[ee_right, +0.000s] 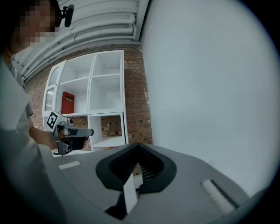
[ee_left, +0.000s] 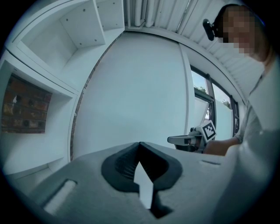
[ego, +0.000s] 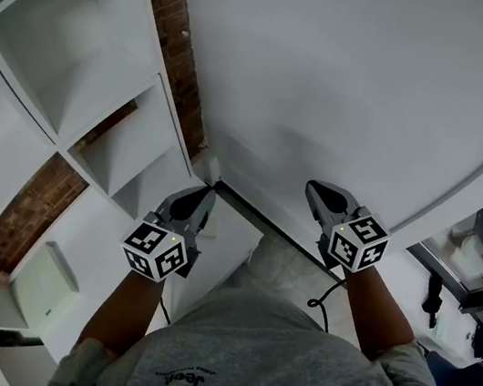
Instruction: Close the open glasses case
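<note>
No glasses case shows in any view. My left gripper [ego: 203, 194] is held up in front of the person's chest, level, pointing at a white wall [ego: 362, 88]. Its jaws meet at the tip [ee_left: 140, 143] with nothing between them. My right gripper [ego: 313, 189] is held beside it at about the same height, also shut and empty, its jaw tips touching [ee_right: 138, 145]. Each gripper appears in the other's view: the right gripper [ee_left: 189, 140] to the right, the left gripper [ee_right: 72, 132] to the left.
A white cubby shelf unit [ego: 79, 66] stands at the left against a brick wall [ego: 173, 28]; one cubby holds a red box [ee_right: 67, 103]. A white surface with a dark edge [ego: 230, 232] lies below the grippers. Windows [ee_left: 210, 109] are at the right.
</note>
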A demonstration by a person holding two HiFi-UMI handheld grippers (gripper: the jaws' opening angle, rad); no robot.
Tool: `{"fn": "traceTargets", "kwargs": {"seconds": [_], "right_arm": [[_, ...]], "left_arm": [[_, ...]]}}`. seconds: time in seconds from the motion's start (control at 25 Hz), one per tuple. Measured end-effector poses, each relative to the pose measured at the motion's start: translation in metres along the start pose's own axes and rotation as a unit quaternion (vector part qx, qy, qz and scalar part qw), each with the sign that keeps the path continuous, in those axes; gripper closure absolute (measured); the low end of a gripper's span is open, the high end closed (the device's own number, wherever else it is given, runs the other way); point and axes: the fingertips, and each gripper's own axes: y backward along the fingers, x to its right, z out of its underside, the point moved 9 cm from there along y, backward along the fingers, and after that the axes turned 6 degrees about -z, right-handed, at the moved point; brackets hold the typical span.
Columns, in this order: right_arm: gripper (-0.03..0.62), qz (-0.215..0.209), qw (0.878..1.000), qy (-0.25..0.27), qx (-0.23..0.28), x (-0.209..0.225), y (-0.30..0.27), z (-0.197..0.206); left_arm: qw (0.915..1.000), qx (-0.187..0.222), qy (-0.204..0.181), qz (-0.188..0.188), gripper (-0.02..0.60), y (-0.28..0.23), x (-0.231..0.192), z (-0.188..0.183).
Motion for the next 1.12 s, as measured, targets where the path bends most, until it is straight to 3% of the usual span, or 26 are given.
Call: {"fn": "traceTargets", "kwargs": {"seconds": [1.12], "right_arm": [[0.586, -0.014, 0.999, 0.031, -0.01, -0.012, -0.003, -0.006]], "left_arm": [[1.0, 0.0, 0.001, 0.004, 0.584, 0.008, 0.003, -0.002]]}}
